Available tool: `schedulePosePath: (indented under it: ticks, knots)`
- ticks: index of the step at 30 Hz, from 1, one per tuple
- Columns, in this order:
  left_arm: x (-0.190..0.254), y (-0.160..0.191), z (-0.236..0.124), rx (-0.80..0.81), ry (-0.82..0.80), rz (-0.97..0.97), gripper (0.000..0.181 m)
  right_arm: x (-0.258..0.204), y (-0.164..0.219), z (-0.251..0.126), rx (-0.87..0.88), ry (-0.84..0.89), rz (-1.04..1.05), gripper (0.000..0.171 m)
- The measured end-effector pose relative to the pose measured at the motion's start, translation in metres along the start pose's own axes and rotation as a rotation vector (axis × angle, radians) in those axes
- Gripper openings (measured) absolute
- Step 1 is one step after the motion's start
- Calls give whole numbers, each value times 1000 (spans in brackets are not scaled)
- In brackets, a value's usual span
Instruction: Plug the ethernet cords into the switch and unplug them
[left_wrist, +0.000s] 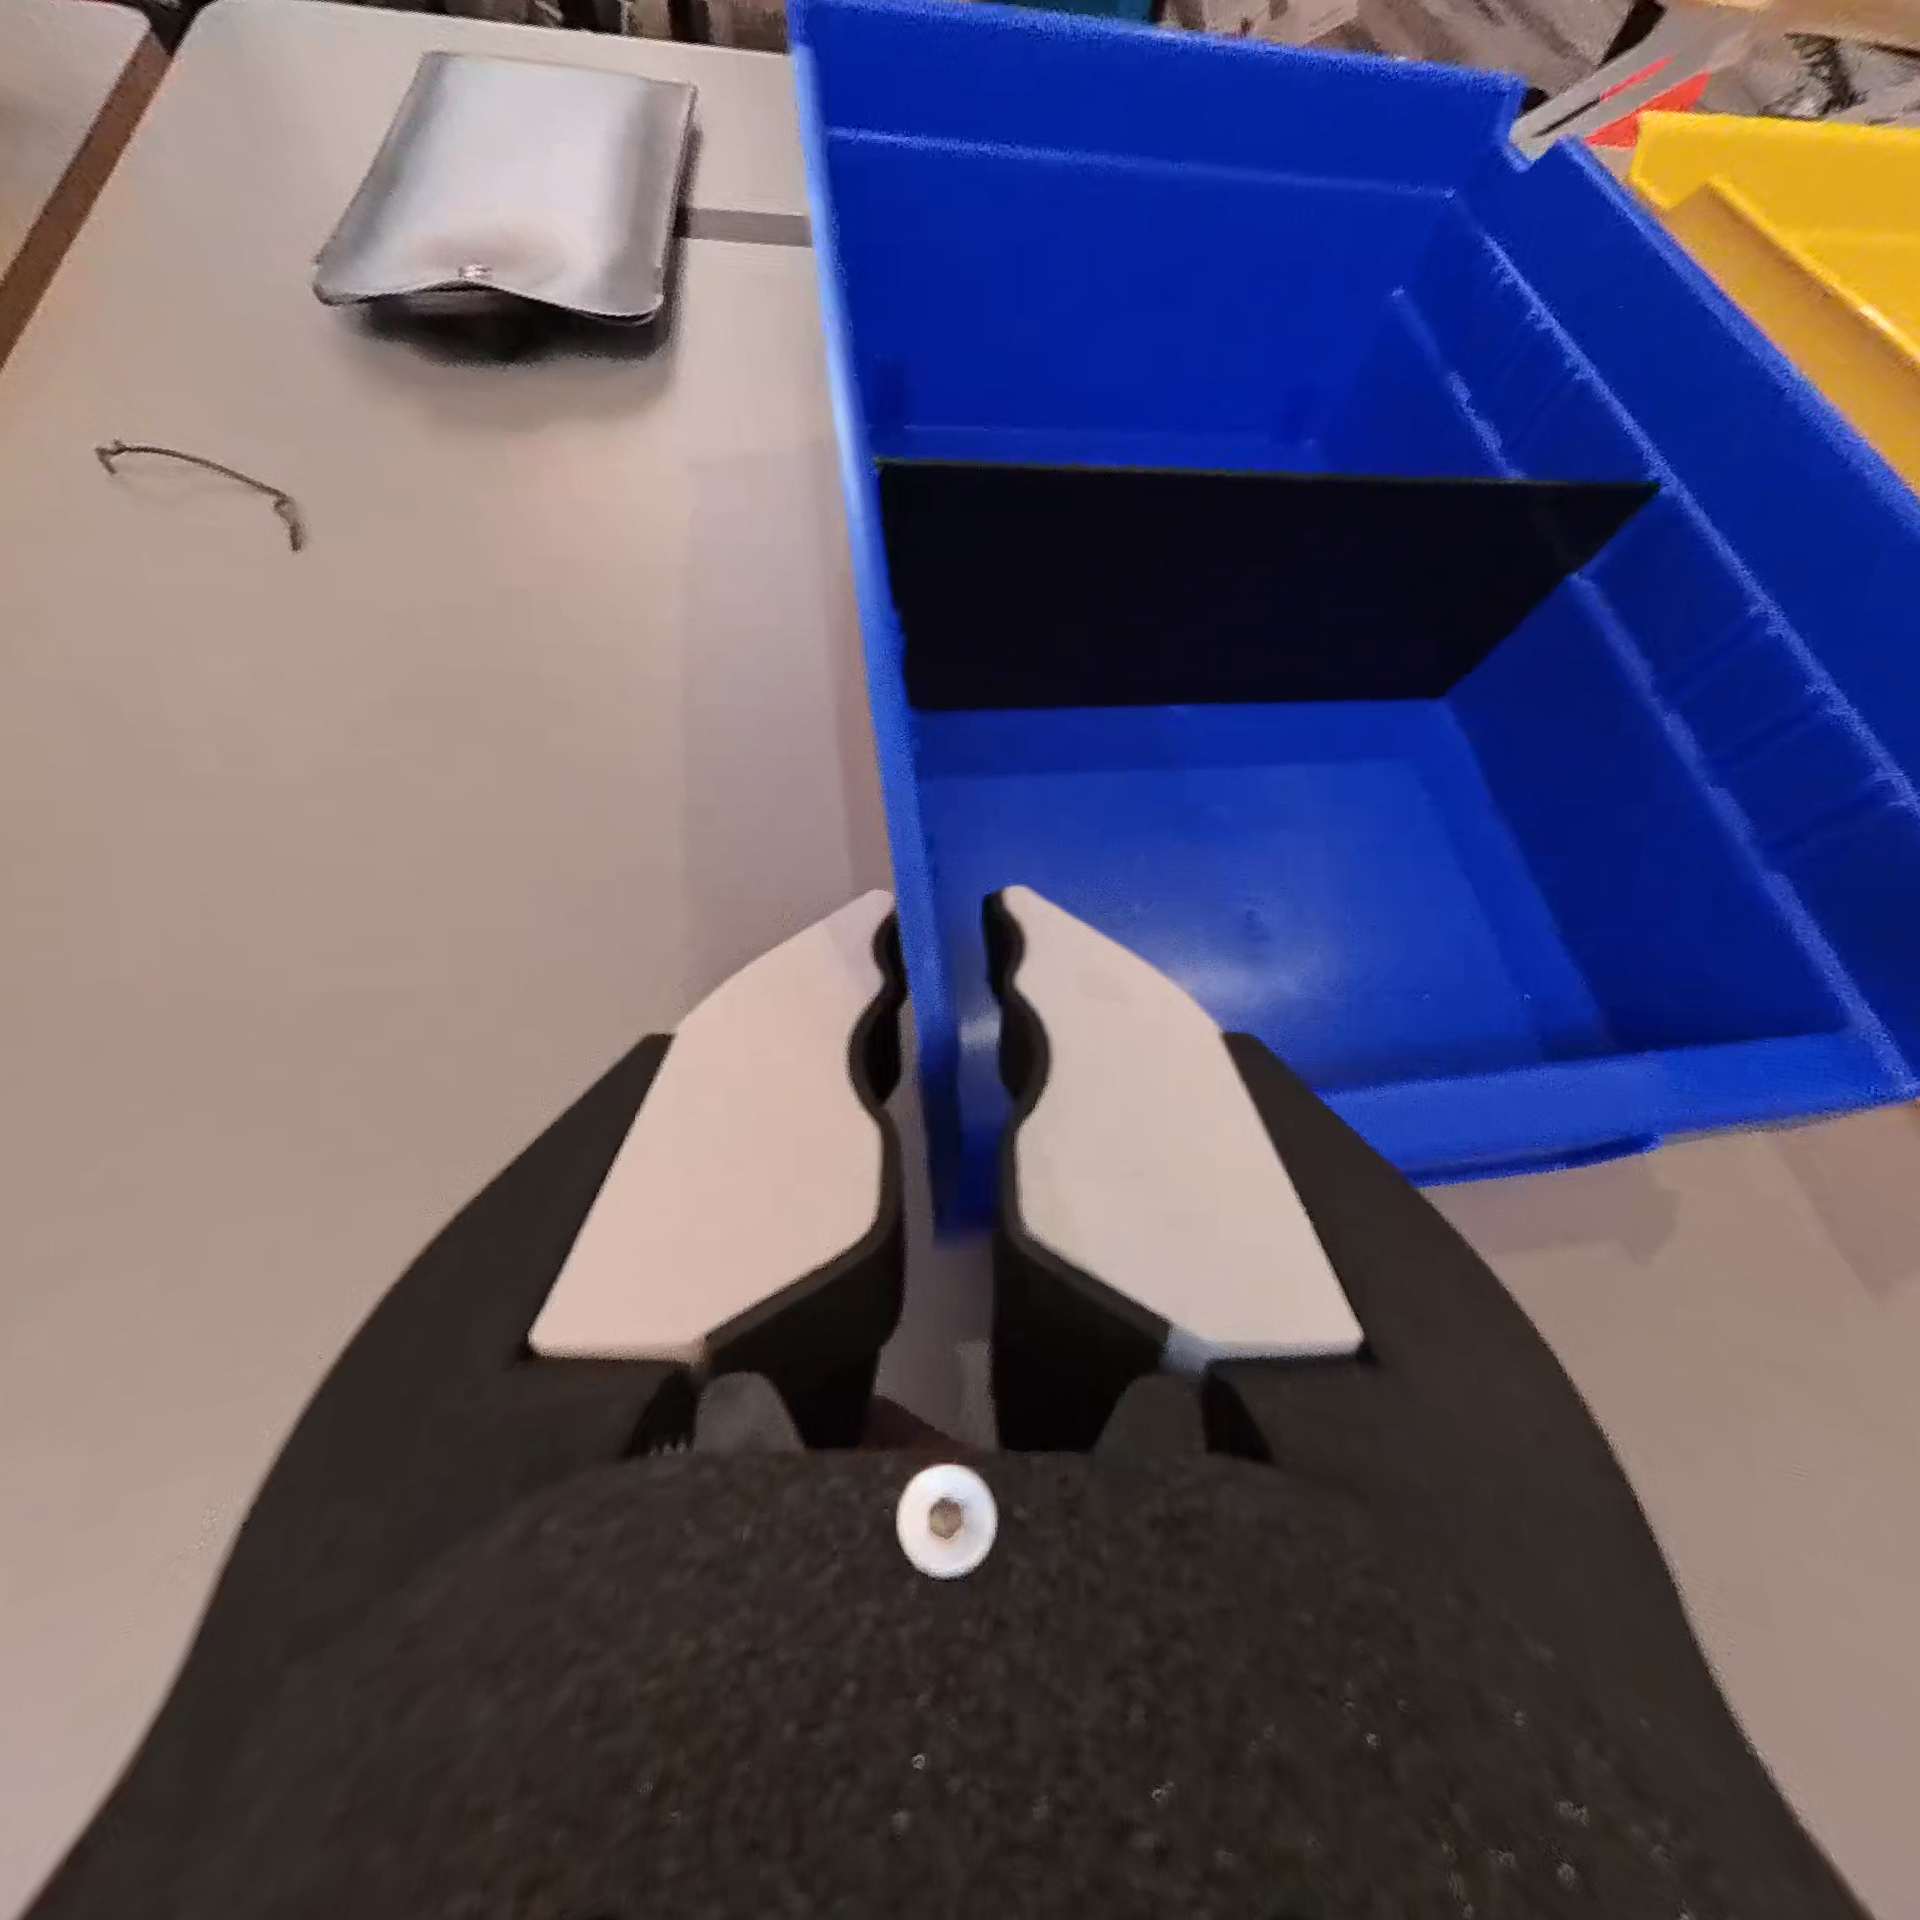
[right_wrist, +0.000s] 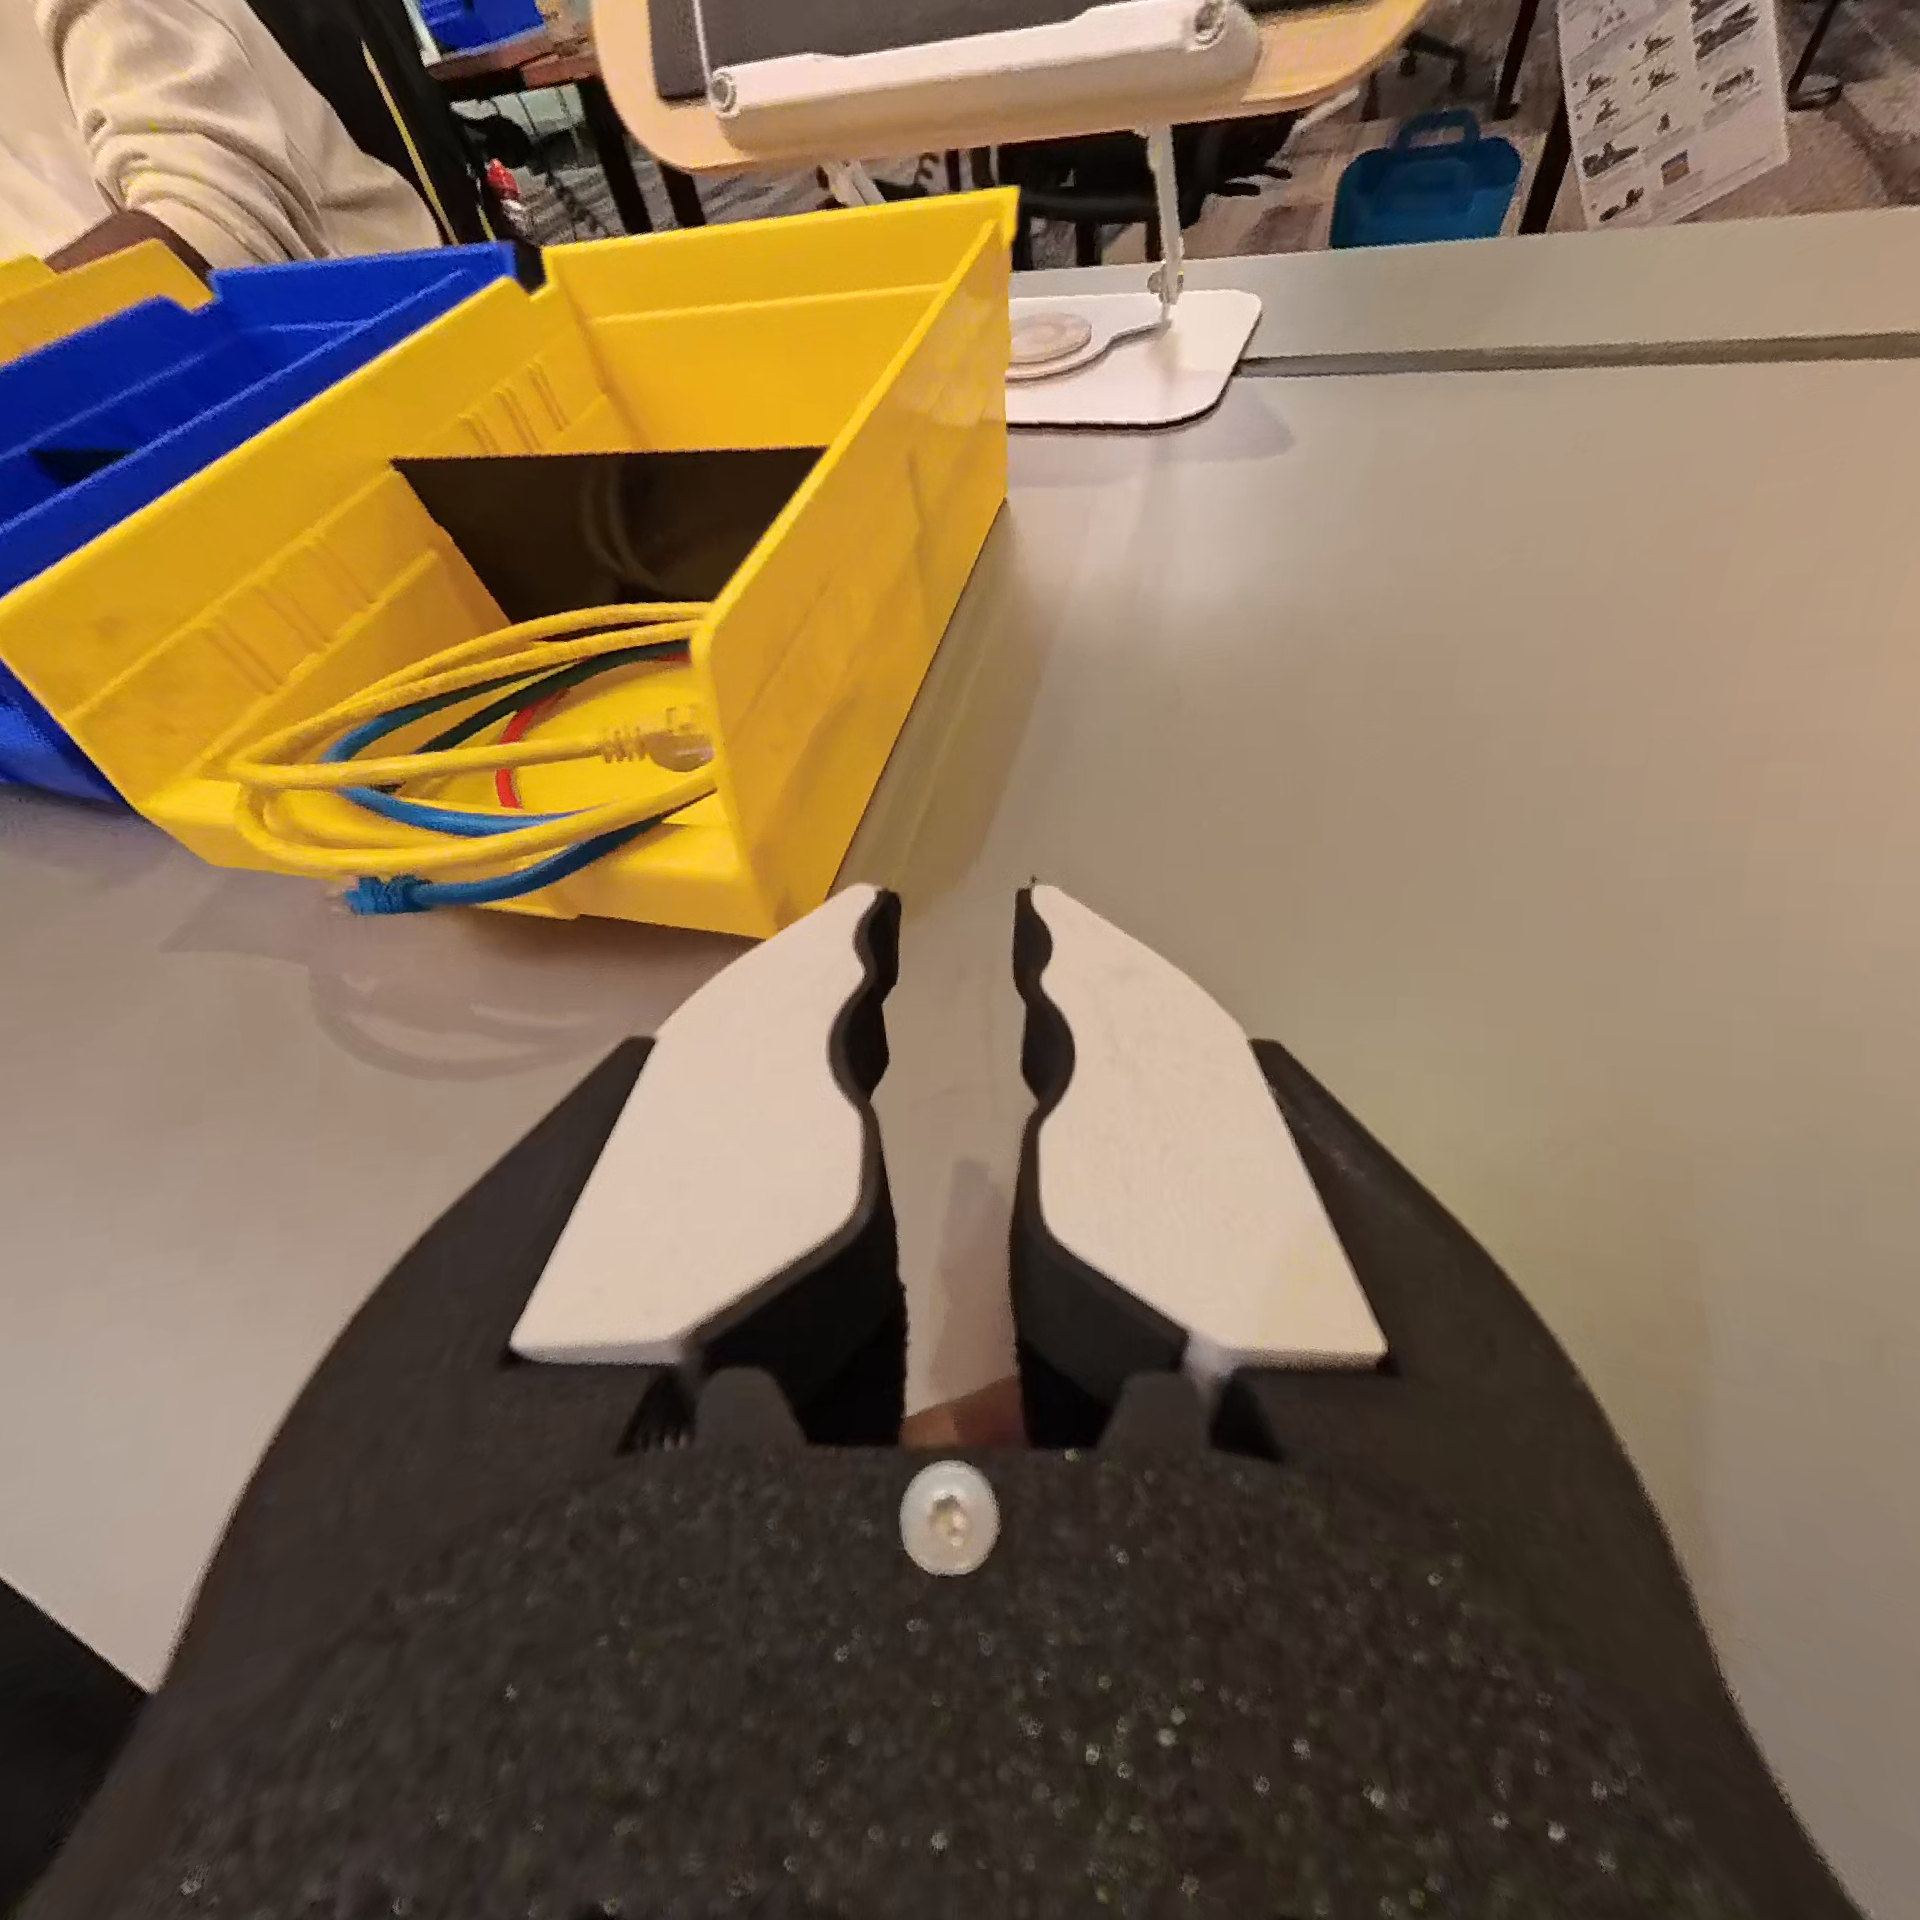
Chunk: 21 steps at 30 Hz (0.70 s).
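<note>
Both grippers idle. Left gripper (left_wrist: 940, 914): jaws parted a narrow gap, nothing between them, hovering over the near-left corner of the blue plastic bin (left_wrist: 1766, 644). That bin has a black divider panel (left_wrist: 1226, 582) across the middle; both compartments look empty from here. Right gripper (right_wrist: 956, 904): also released, narrow gap, over bare grey counter (right_wrist: 1455, 727), just right of the yellow plastic bin (right_wrist: 831, 623).

The ethernet cords (right_wrist: 447, 769) sit in the near compartment of the yellow bin: a loose tangle of yellow, blue, red and a dark one, with one blue end (right_wrist: 384, 894) spilling over the low front lip onto the counter. A clear plug (right_wrist: 675, 743) on a yellow cord lies on top, near the bin's right wall. No switch visible in either view, so can't say where it is.

Handling, my read: cords are light and floppy, and the loops will likely drag each other if pulled mid-span. Better to pinch the stiff boot right behind the plug, not the clear shell — the latch tab is thin and probably snaps easily. The clear plug is the most exposed pick; the bin wall crowds it on the right.

Elsewhere: flat silver pouch (left_wrist: 509, 197) and thin bent wire (left_wrist: 208, 478) on the counter far left, white stand base (right_wrist: 1132, 353) beyond the yellow bin.
</note>
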<state>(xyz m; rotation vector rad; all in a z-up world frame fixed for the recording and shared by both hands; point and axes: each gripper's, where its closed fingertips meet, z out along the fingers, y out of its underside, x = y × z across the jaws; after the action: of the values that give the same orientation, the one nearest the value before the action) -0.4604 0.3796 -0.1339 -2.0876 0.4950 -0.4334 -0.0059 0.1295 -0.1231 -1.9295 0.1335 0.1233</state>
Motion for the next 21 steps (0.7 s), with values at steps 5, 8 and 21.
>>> schedulePosePath:
  ticks: [5,8,21]
  knots:
    - [-3,5,-7,-25,-88,-9,3,-22,-5,0,32,-3,-130,21]
    - [1,10,-14,-32,-124,-12,3,-52,-15,1,98,12,-329,21]
    - [13,58,-88,-38,-202,-27,3,-290,18,43,25,-392,-405,48]
